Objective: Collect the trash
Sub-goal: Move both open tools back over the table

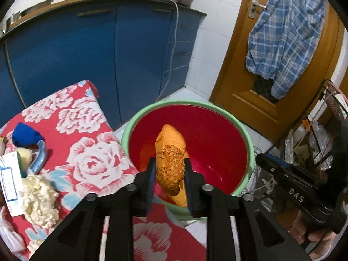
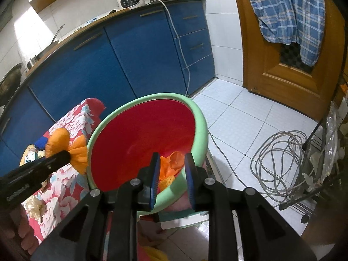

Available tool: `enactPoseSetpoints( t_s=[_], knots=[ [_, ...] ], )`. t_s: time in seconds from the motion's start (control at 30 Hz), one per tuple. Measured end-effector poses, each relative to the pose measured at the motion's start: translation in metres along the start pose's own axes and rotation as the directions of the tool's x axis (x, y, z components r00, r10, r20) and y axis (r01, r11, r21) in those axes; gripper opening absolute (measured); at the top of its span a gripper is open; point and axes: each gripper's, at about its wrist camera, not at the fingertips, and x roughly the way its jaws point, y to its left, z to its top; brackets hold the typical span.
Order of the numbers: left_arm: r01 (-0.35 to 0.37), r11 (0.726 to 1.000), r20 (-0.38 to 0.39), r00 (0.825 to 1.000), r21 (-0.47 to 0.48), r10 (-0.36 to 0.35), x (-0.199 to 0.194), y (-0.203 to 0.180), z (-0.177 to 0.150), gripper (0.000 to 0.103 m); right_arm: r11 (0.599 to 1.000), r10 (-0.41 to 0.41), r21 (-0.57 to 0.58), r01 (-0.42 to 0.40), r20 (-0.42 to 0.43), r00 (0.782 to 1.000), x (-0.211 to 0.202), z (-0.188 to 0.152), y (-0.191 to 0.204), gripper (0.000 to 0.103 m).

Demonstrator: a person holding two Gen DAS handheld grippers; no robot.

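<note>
Left wrist view: blue cabinets (image 1: 91, 50), floral cloth (image 1: 87, 152) on the table. Left gripper (image 1: 169, 169) pinches orange netting (image 1: 170, 158) over the red, green-rimmed bin (image 1: 217, 134). Right gripper (image 1: 300, 187) reads "DAS".

Right wrist view: white tiled floor (image 2: 250, 117), coiled cable (image 2: 282, 161). Right gripper (image 2: 171, 174) spread, holding nothing, above the bin (image 2: 141, 134).

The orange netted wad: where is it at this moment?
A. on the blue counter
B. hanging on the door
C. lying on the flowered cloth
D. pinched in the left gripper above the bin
D: the left gripper is shut on the orange netted wad, held over the red-lined bin; the right gripper holds nothing.
</note>
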Motion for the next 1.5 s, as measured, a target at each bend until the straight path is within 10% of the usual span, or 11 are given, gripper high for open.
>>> enactPoseSetpoints(
  t_s=[0.1, 0.83, 1.5],
  knots=[
    [-0.005, 1.0, 0.005, 1.0, -0.005, 0.005, 0.001, -0.002, 0.001, 0.048, 1.0, -0.002, 0.003, 0.002, 0.005, 1.0, -0.004, -0.001, -0.002, 0.025],
    [-0.072, 0.992, 0.065, 0.995, -0.103, 0.079, -0.062, 0.039, -0.017, 0.049, 0.996, 0.09, -0.029, -0.089, 0.024, 0.996, -0.04, -0.011, 0.037, 0.034],
    [-0.244, 0.928, 0.089, 0.956, -0.282, 0.279, -0.135, 0.13, -0.063, 0.053, 0.973, 0.193, -0.121, -0.195, -0.022, 0.981, -0.053, -0.032, 0.115, 0.042]
  ],
)
